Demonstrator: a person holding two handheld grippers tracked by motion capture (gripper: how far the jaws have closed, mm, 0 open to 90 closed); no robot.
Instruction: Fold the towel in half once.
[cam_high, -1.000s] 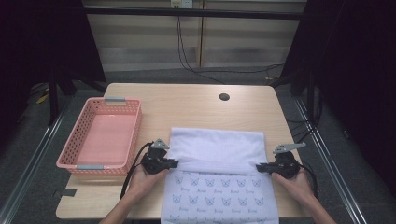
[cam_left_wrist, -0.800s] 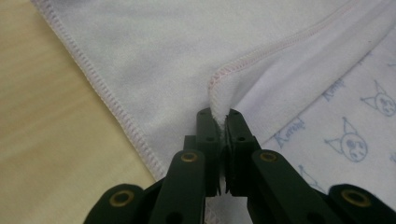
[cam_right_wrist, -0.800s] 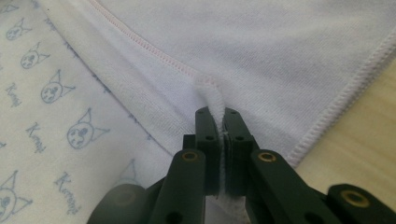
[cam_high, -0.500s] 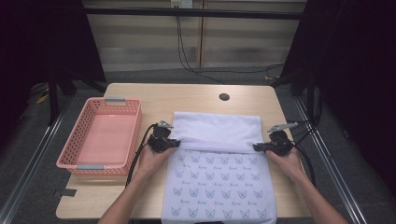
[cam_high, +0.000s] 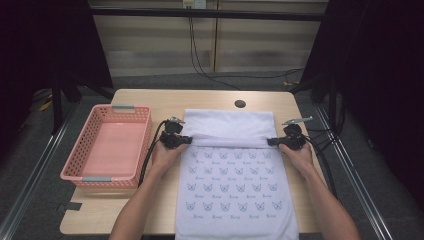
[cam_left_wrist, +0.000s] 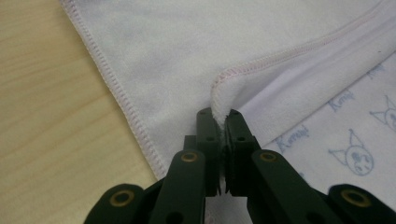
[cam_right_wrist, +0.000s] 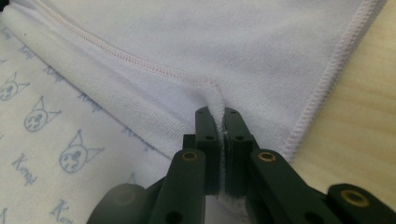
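Observation:
A white towel printed with blue cat faces lies along the wooden table and hangs over its near edge. A plain white band of it lies at the far end. My left gripper is shut on the stitched hem at the towel's left side, where the white band meets the print. My right gripper is shut on the same hem at the right side. In the left gripper view the towel rises as a pinched fold from my left gripper. The right gripper view shows my right gripper clamped on a like fold of the towel.
A pink plastic basket stands on the table's left side, close to the left hand. A round dark hole sits in the tabletop beyond the towel. Black cables trail from both grippers. Dark floor and rails surround the table.
Both grippers have moved away from the person with the hem in them. The towel's far edge has shifted farther up the table, the white band is narrower, and more print shows.

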